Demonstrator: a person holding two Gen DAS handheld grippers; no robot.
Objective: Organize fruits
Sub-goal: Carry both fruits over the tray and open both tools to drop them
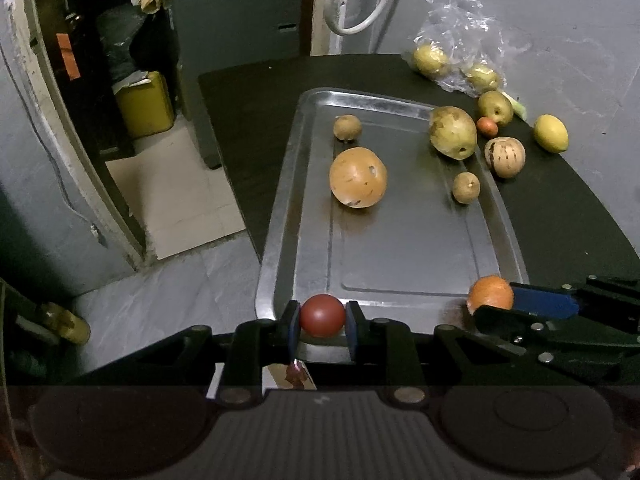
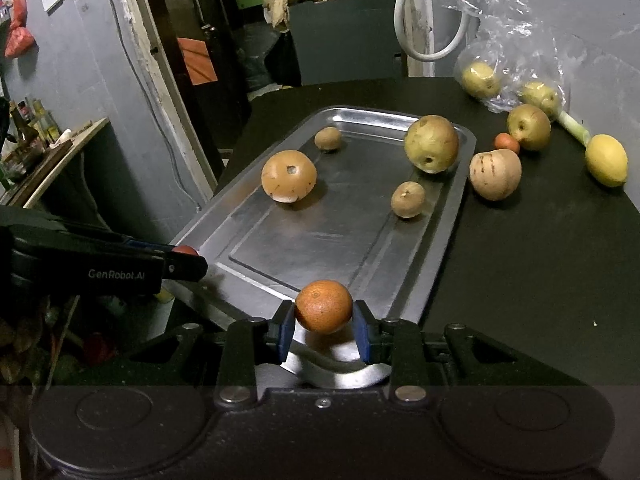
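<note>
My left gripper (image 1: 322,320) is shut on a small red fruit (image 1: 322,315) over the near edge of the metal tray (image 1: 400,248). My right gripper (image 2: 324,322) is shut on an orange (image 2: 324,311) above the tray's near end (image 2: 248,264); the same orange (image 1: 491,293) shows at the right in the left wrist view. On the tray lie a large tan-orange fruit (image 1: 358,177), a big green-yellow pear (image 1: 453,132) and two small brown fruits (image 1: 347,127) (image 1: 466,187).
On the dark table (image 2: 520,264) right of the tray lie a striped tan fruit (image 2: 495,174), a small orange-red fruit (image 2: 507,142), a pear (image 2: 529,127), a lemon (image 2: 606,160) and a clear plastic bag (image 2: 508,52) with yellow fruits. The floor drops away left of the table.
</note>
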